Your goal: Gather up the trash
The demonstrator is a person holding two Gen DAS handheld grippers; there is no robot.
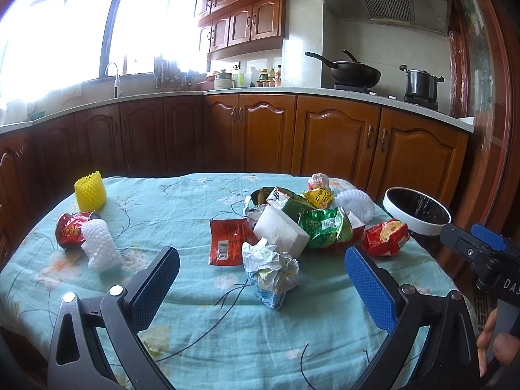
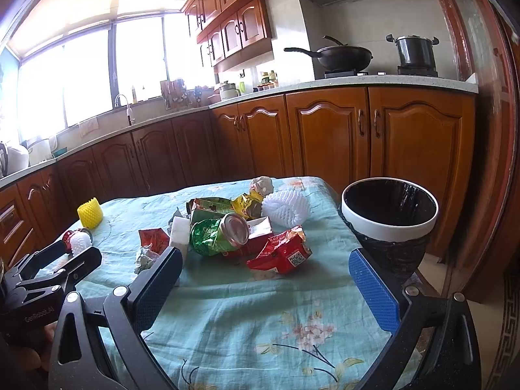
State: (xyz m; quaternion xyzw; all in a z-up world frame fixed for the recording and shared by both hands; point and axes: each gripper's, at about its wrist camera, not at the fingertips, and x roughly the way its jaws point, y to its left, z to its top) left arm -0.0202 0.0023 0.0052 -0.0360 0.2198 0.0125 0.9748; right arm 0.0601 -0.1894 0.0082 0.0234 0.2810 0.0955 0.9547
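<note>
Both claws hang released and empty: left gripper low in its frame before a crumpled paper wad, right gripper below a red wrapper. Right of centre stands the white-rimmed bin.

Both grippers are black with silver screws; fingers carry blue dimpled pads, bodies white lettering.
</note>
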